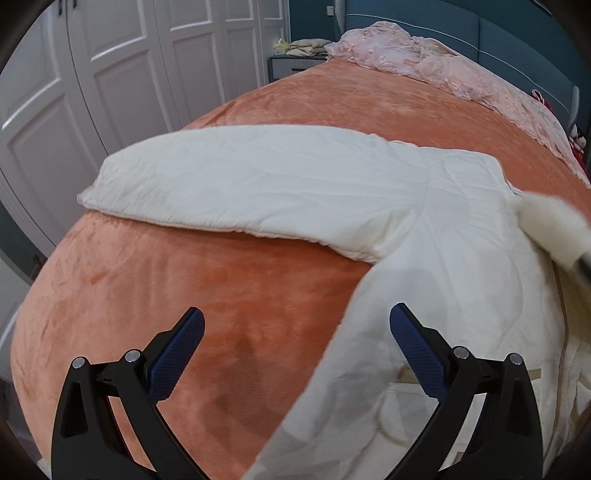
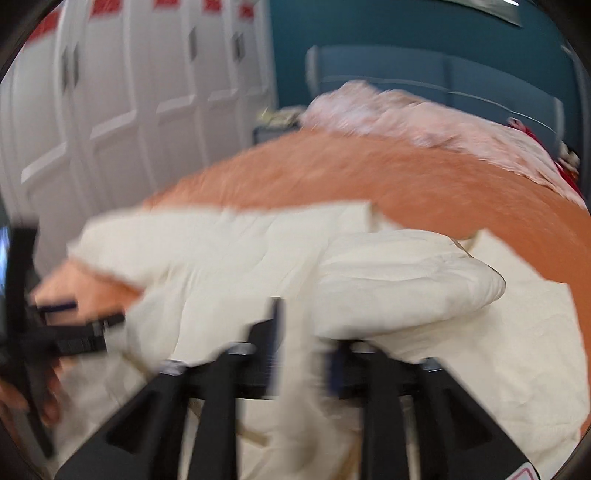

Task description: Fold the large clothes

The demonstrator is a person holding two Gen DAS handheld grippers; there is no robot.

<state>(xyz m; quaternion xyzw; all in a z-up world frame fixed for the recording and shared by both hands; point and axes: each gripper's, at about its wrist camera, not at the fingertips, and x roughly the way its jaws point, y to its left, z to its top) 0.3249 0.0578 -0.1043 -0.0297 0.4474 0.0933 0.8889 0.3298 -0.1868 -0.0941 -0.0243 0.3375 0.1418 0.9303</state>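
A cream padded coat [image 1: 461,280] lies on the orange blanket [image 1: 184,288]. One long sleeve [image 1: 258,177] stretches flat to the left. My left gripper [image 1: 295,314] hovers open over the blanket, its right finger above the coat's edge, with nothing between the blue pads [image 1: 184,343]. In the blurred right wrist view my right gripper [image 2: 303,339] has cream fabric filling the gap between its fingers, and the other sleeve [image 2: 406,280] bunches up just beyond it. Blur hides whether the pads press on the cloth. The left gripper [image 2: 62,321] shows at that view's left edge.
Crumpled pink bedding [image 1: 424,62] lies along the head of the bed against a blue headboard [image 1: 443,26]. White wardrobe doors [image 1: 110,74] stand to the left, and a small nightstand [image 1: 291,66] with folded items sits in the corner. A person's hand [image 2: 22,391] holds the left gripper.
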